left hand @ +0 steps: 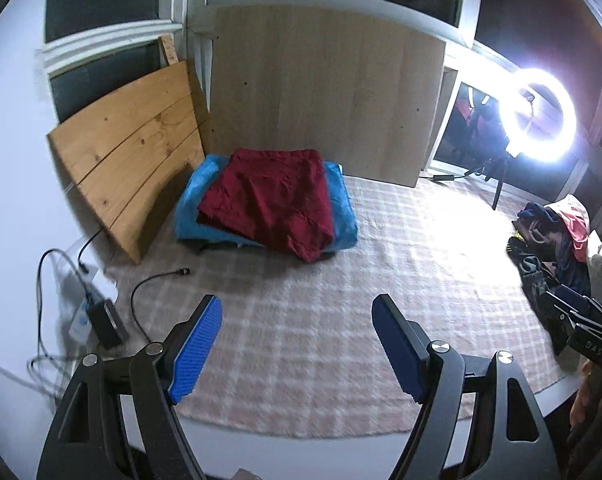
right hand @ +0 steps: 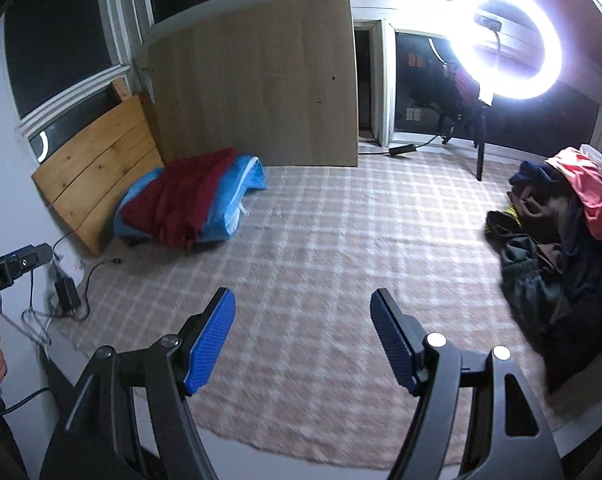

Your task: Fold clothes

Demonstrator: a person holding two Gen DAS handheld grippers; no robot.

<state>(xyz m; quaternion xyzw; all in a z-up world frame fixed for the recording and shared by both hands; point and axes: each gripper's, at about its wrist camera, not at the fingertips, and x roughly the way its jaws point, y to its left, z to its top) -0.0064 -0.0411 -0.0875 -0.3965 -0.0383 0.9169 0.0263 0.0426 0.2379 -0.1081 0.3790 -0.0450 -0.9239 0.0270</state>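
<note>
Left wrist view: left gripper (left hand: 297, 344) jaws spread wide, nothing between the blue pads, hovering over the near part of the plaid rug (left hand: 341, 300). Right wrist view: right gripper (right hand: 303, 336) also spread, empty, over the rug's near part. Black charger and cables (left hand: 105, 320) sit off the rug's left edge. On the rug's far left corner, a folded stack: maroon garment (left hand: 269, 200) on top of blue garment (left hand: 341, 200), touching. Unfolded clothes pile (right hand: 557, 240) heaps on the rug's right edge, dark items with a pink-red piece on top. Pine plank board (left hand: 129, 160) leans on the wall just left of the stack. Pale wood panel (left hand: 325, 92) stands behind the rug. Ring light (right hand: 505, 40) on a tripod glows at the rug's far right corner.
</note>
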